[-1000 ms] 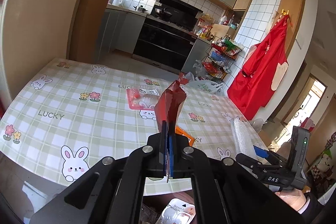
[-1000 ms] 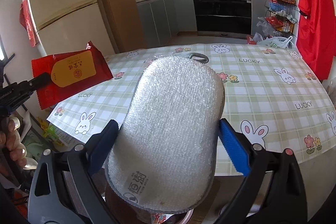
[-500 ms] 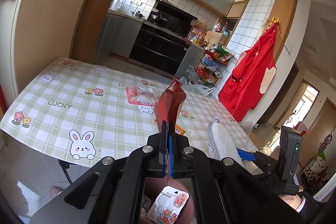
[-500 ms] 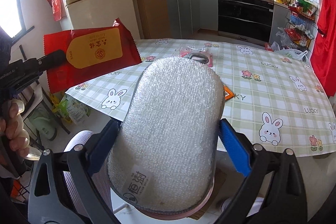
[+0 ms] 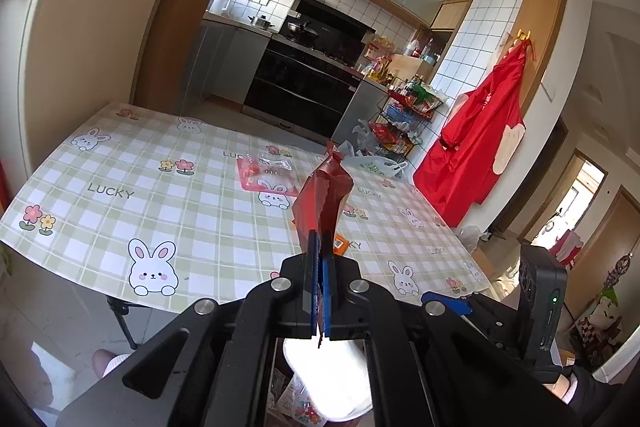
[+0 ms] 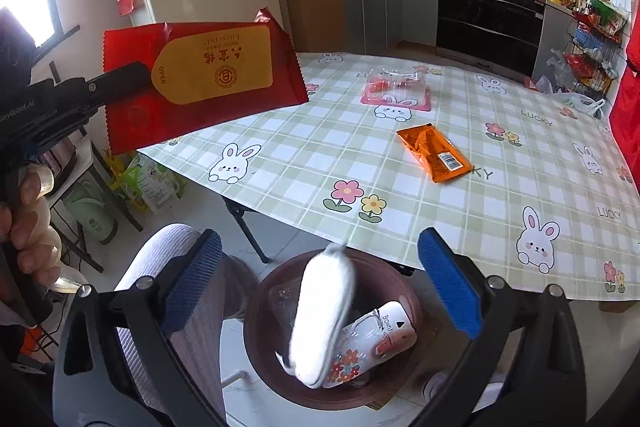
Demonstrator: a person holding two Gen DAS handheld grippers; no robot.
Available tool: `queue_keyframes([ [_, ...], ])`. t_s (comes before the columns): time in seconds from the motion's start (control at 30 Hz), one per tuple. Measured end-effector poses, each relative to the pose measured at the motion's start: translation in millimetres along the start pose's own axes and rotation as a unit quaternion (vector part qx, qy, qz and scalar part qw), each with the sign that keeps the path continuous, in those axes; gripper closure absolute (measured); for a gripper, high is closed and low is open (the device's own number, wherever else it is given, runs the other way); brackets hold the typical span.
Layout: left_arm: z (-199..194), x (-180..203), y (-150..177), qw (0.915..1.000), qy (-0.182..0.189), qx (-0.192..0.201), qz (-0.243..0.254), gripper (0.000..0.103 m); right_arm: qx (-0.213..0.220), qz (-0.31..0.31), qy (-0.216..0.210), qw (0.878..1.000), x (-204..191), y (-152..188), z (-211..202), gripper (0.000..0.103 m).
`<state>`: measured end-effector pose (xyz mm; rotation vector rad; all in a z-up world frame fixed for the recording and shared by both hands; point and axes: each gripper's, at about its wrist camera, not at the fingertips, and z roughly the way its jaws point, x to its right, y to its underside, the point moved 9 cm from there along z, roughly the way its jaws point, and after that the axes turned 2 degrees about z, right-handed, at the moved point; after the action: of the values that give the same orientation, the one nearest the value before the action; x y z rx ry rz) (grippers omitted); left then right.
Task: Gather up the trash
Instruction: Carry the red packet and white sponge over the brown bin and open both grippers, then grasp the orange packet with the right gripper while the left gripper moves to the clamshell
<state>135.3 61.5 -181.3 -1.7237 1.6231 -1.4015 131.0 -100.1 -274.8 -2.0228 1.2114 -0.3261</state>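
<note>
Your left claw (image 5: 319, 291) grips one red wrapper (image 6: 204, 83) above the brown bin (image 6: 256, 323). Your right claw (image 6: 320, 291) gapes empty over it; one white sponge (image 6: 324, 315) lies inside. Two wrappers, orange (image 6: 434, 153) and pink (image 6: 396, 93), sit on the desk (image 6: 500, 187) beyond the bin.

The right tongs (image 6: 320, 287) have let go; the white sponge (image 6: 322, 315) drops into the brown bin (image 6: 260, 327).

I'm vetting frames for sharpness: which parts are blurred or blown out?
Right wrist view: the white pad is motion-smeared over the bin; the window at upper left is glaring. Left wrist view: the pad below the left claw is overexposed, without texture.
</note>
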Motion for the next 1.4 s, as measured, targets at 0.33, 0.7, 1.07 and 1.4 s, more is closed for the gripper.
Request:
queue_keyframes([
  [0.33, 24, 20, 31, 0.9982, 0.013, -0.055, 0.020, 0.101, 0.070, 0.062, 0.053, 0.994, 52, -25, -32, 0.006],
  [0.7, 40, 47, 60, 0.9940, 0.026, -0.095, 0.047, 0.101, 0.109, 0.109, 0.082, 0.985, 91, -27, -59, 0.006],
  [1.07, 47, 60, 73, 0.9899, 0.048, -0.119, 0.060, 0.101, 0.105, 0.118, 0.083, 0.984, 96, -21, -58, 0.006],
  [1.4, 47, 44, 72, 0.9928, 0.027, -0.111, 0.037, 0.021, 0.093, 0.119, 0.078, 0.985, 92, -18, -50, 0.006],
])
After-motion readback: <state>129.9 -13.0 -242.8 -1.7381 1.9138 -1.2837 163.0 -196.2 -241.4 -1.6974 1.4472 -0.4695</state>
